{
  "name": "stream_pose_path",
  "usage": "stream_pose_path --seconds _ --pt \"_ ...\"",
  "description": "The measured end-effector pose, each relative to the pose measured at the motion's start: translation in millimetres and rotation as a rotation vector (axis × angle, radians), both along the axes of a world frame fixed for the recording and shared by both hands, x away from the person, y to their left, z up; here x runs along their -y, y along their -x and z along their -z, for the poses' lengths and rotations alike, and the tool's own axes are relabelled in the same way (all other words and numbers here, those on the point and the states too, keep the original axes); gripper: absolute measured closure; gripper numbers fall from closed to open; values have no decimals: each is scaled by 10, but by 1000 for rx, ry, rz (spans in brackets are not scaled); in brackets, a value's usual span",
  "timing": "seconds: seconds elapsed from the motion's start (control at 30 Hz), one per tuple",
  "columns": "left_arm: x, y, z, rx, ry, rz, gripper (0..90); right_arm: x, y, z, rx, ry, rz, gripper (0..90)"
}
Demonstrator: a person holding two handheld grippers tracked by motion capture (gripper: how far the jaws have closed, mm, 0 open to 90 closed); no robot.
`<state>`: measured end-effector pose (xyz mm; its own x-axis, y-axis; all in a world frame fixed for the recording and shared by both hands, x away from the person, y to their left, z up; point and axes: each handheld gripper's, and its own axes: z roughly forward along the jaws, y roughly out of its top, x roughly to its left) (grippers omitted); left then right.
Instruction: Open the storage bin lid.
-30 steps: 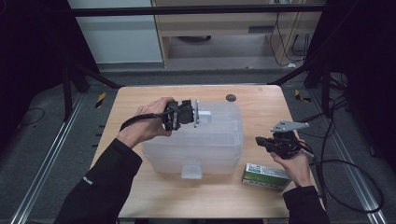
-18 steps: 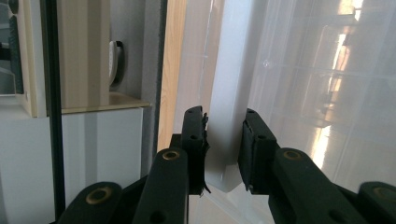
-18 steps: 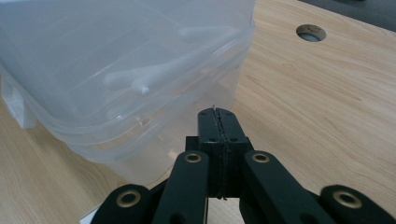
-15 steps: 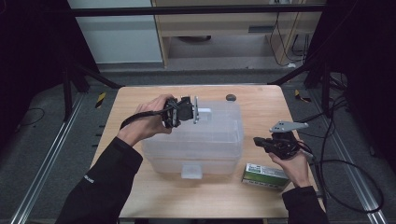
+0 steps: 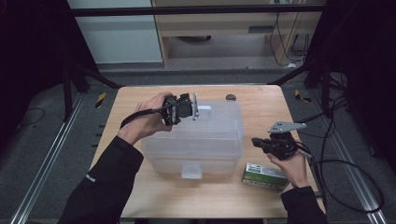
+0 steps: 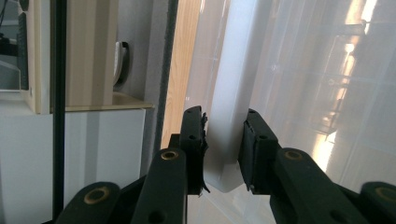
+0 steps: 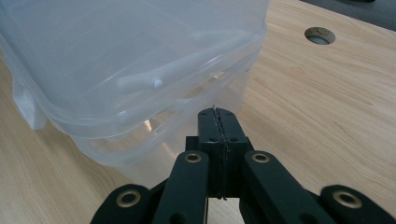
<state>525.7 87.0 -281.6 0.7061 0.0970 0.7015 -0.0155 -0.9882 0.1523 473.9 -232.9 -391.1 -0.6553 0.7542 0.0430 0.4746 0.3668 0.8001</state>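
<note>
Left hand-held gripper (image 6: 222, 154) pinches the white latch (image 6: 233, 93) at the far edge of the clear plastic box (image 5: 196, 140) on the table (image 5: 261, 107); light, slippery and flexible, it likely needs gentle pulling; right hand-held gripper (image 7: 218, 126) hovers shut, empty, just beside the box's corner

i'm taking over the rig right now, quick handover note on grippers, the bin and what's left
Left gripper: its jaws straddle the white latch tab at the far edge of the clear lidded storage bin. The tab sits between the pads; whether they clamp it firmly I cannot tell.
Right gripper: jaws shut on nothing, held just off the bin's right corner, apart from it.
Things: the bin stands mid-table with its lid on. A green and white box lies on the table beside the bin's near right corner.
Done: far latch reached.
Left, likely: release that latch, then the near latch, then lift the lid.
</note>
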Motion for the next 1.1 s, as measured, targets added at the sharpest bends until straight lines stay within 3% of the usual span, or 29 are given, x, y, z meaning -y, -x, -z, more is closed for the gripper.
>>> stream_pose_path --seconds 1.1 --pt "-1 -112 -59 20 22 -34 717 -68 11 11 -9 -13 -31 900"
